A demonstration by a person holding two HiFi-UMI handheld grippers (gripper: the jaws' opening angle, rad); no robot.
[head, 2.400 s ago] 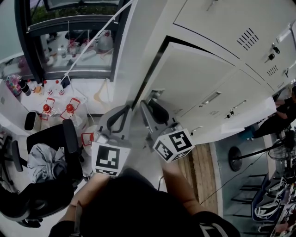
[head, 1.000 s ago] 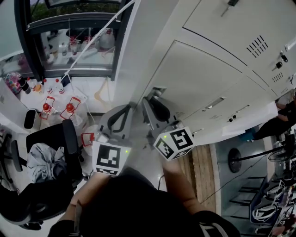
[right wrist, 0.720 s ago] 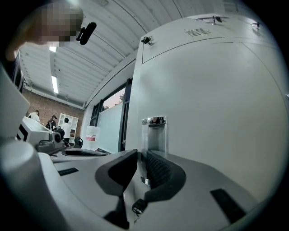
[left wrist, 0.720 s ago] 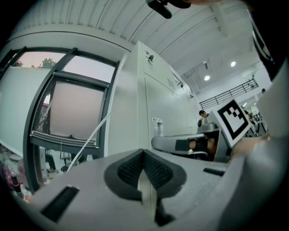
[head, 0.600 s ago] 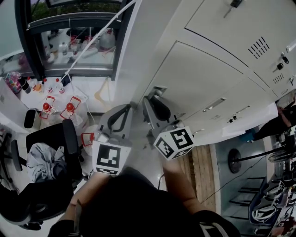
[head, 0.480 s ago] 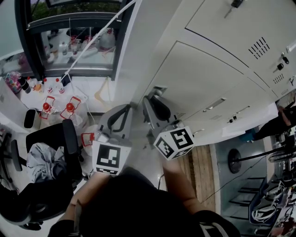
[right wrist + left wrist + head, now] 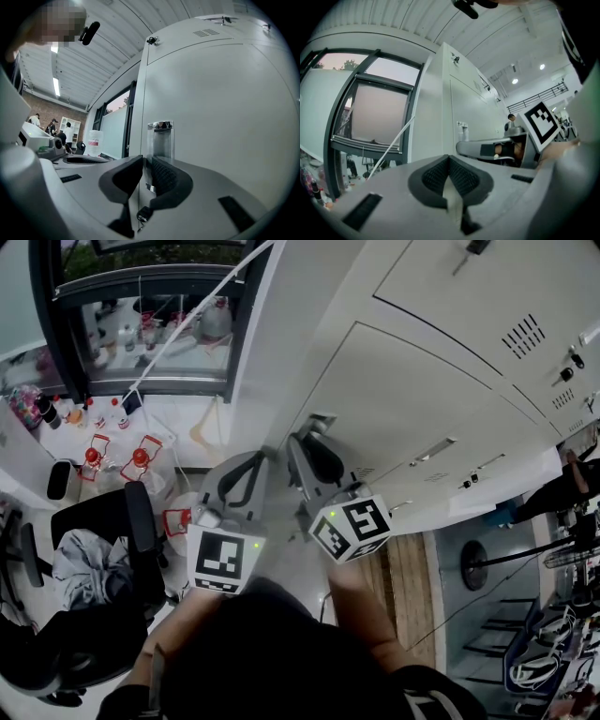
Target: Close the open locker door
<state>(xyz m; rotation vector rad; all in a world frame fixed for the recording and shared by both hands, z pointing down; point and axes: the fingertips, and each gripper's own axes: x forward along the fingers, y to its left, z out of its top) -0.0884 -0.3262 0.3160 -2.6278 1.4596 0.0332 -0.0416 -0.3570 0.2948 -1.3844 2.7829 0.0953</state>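
Observation:
The grey locker door (image 7: 403, 399) lies flush with its neighbours, no gap showing round it. Its chrome handle (image 7: 160, 140) sits at the door's left edge, with a key (image 7: 143, 214) below. My right gripper (image 7: 146, 173) is shut on the handle's lower end, which passes between the pads; in the head view this gripper (image 7: 305, 439) touches the door at the handle (image 7: 319, 423). The left gripper (image 7: 261, 457) hangs just left of it, off the locker, shut with nothing between its pads (image 7: 440, 176).
More locker doors (image 7: 487, 287) run above and to the right. A window (image 7: 141, 324) stands to the left. Red-capped bottles (image 7: 94, 460) and a black office chair (image 7: 103, 549) are on the floor below. A person (image 7: 572, 484) is at the far right.
The locker door stood ajar with a dark gap along its upper edge; it now lies flush. Over the last second both grippers have hardly moved.

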